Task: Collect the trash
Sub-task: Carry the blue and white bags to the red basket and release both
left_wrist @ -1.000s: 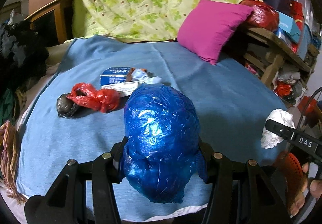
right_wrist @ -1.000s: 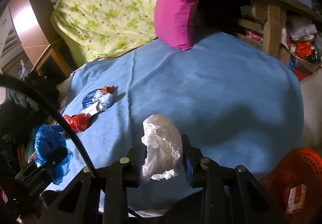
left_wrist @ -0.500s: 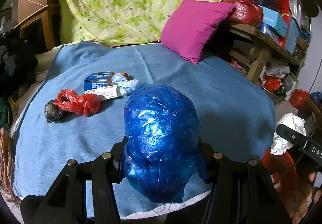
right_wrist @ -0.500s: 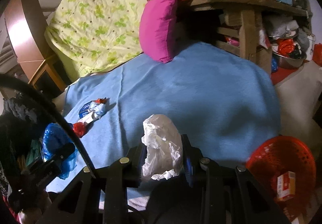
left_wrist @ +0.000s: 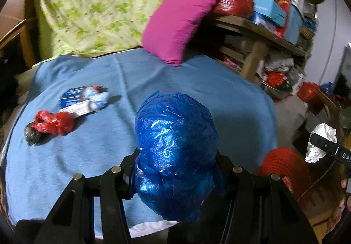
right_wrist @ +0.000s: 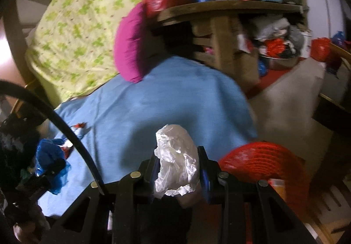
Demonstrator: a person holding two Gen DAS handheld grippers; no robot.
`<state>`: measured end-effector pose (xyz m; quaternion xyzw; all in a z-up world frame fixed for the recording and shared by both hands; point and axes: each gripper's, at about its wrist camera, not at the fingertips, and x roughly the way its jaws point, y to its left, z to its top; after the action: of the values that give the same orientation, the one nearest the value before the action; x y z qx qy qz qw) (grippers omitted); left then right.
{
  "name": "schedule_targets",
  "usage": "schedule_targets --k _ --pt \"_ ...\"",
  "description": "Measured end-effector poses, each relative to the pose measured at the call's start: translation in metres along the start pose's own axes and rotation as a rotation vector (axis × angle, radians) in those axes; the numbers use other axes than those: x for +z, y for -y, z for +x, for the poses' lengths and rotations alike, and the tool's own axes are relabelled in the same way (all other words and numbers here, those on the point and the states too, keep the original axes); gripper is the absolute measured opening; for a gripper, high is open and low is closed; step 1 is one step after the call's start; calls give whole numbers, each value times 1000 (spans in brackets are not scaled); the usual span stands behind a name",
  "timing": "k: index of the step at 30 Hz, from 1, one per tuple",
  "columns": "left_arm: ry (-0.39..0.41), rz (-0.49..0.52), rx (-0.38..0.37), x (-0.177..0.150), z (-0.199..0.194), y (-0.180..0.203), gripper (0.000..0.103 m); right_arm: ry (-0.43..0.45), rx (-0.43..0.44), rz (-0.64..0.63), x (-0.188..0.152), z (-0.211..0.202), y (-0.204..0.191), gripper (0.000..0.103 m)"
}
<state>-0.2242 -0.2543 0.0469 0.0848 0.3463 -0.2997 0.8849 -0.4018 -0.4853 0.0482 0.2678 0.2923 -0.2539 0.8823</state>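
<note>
With both tongs clamped, my left gripper [left_wrist: 176, 169] on the blue bag [left_wrist: 175, 147] and right gripper [right_wrist: 178, 169] on the clear wrapper [right_wrist: 175, 156], I'm carrying both loads toward the red basket [right_wrist: 263, 162], I judge.

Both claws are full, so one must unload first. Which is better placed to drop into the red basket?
Right. Its claw holds the white bag beside the red basket; the left claw with the blue bag sits farther away.

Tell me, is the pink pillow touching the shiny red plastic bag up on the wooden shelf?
Touching. In the left wrist view the pink pillow's top corner presses against the red plastic bag, with no gap.
</note>
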Motion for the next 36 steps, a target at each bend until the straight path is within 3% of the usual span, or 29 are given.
schedule_targets --k 9,20,22,23,24,36 --pt "-31 105 -122 4 12 69 56 -26 -151 101 -18 -10 85 33" --pt "-51 217 -238 7 15 144 56 -154 -202 177 -46 13 137 35" --pt "-61 235 -252 5 17 152 56 -185 -204 186 -51 20 139 44" --pt "-65 247 -263 4 17 155 56 -189 -214 192 -53 21 141 64" --pt "-73 254 -270 3 18 159 56 -186 -218 200 -54 21 143 69" --pt "-144 330 -346 -9 33 204 57 -118 -214 262 -52 2 160 70"
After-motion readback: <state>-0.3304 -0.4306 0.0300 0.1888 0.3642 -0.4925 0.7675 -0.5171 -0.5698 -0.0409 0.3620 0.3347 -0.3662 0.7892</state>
